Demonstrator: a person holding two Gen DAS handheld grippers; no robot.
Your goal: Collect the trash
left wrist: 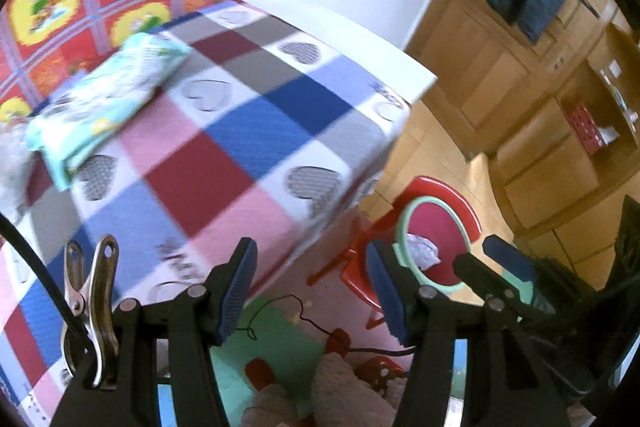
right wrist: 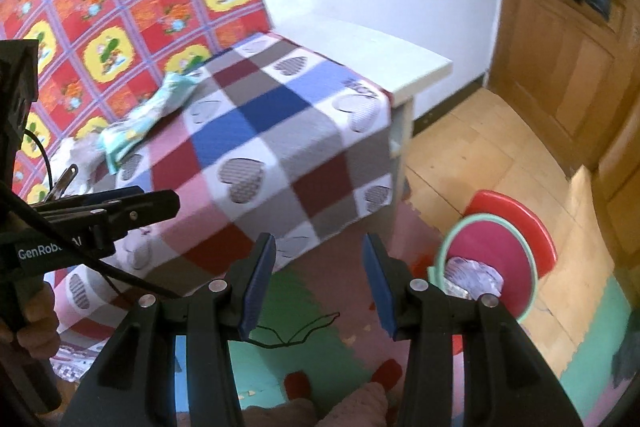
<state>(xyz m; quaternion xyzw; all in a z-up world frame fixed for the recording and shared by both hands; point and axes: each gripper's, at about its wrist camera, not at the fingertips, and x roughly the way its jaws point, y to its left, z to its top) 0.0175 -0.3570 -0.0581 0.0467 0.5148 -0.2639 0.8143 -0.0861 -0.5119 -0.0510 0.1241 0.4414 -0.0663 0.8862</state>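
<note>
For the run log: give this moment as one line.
left gripper: open, empty | right gripper: open, empty | bin: on floor, crumpled paper inside | bed: wipes pack lying near wall

bright daylight, motion blur, fisheye warping

- Right gripper point(right wrist: 319, 277) open, empty, above foam floor mat point(right wrist: 304, 307).
- Crumpled paper point(right wrist: 474, 277) inside green-rimmed bin point(right wrist: 448, 243), right.
- Left gripper point(right wrist: 120, 205) over checked blanket point(right wrist: 280, 147).
</note>
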